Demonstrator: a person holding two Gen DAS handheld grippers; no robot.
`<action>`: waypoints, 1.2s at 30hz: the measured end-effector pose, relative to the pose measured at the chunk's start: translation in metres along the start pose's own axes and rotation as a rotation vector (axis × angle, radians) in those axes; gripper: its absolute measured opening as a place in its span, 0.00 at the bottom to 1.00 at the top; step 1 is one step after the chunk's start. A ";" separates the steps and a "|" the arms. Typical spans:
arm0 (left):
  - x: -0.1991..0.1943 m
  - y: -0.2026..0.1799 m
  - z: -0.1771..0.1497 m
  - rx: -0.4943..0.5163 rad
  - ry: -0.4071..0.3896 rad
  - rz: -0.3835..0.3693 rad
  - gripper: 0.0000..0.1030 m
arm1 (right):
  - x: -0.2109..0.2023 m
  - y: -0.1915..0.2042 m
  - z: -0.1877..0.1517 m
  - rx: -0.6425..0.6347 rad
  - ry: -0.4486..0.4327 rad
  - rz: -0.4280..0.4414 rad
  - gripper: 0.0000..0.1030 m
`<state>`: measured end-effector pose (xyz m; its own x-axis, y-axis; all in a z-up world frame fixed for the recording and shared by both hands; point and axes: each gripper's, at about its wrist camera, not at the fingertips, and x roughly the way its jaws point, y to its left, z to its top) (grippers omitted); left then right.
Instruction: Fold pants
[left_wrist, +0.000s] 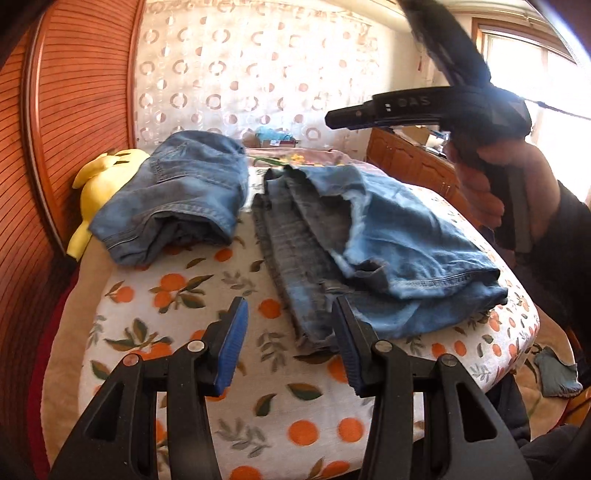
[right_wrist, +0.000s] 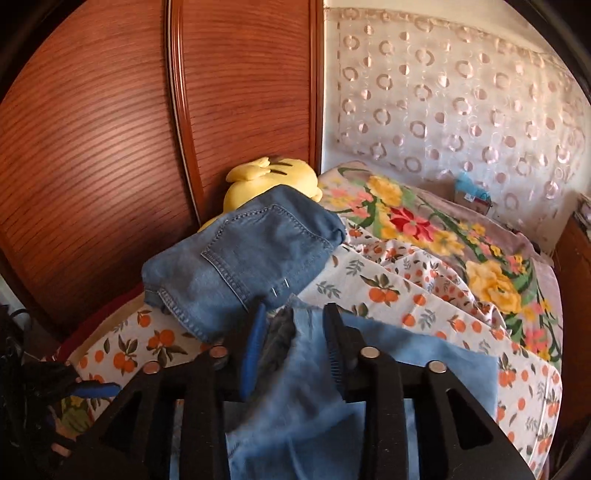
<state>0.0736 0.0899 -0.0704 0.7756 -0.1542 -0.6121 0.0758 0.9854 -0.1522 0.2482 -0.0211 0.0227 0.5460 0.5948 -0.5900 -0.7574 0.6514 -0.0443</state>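
One pair of jeans (left_wrist: 173, 188) already lies folded on the bed (left_wrist: 236, 280) near a yellow plush toy (left_wrist: 99, 177); the second pair (left_wrist: 369, 258) beside it looks folded but loose. The left gripper (left_wrist: 291, 343) hangs open and empty, the right gripper (right_wrist: 291, 343) stands apart above denim, gripping nothing I can tell, and no containers matter here

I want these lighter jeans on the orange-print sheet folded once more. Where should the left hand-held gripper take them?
Probably the near hem corner of the lighter jeans, just ahead of the open left hand-held gripper. Come in low from the near side; the layered edges lie flat there, free of the folded jeans.
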 end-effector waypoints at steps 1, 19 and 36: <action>0.001 -0.003 0.001 0.007 -0.001 -0.005 0.47 | -0.009 -0.002 -0.004 0.003 -0.007 -0.014 0.39; 0.050 -0.064 0.024 0.127 0.043 -0.039 0.34 | -0.106 -0.036 -0.165 0.142 0.027 -0.161 0.40; 0.019 -0.059 0.029 0.063 -0.041 -0.070 0.09 | -0.141 -0.034 -0.210 0.227 0.022 -0.156 0.05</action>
<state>0.1018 0.0310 -0.0510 0.7923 -0.2206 -0.5689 0.1687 0.9752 -0.1433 0.1221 -0.2263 -0.0623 0.6401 0.4702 -0.6076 -0.5637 0.8248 0.0445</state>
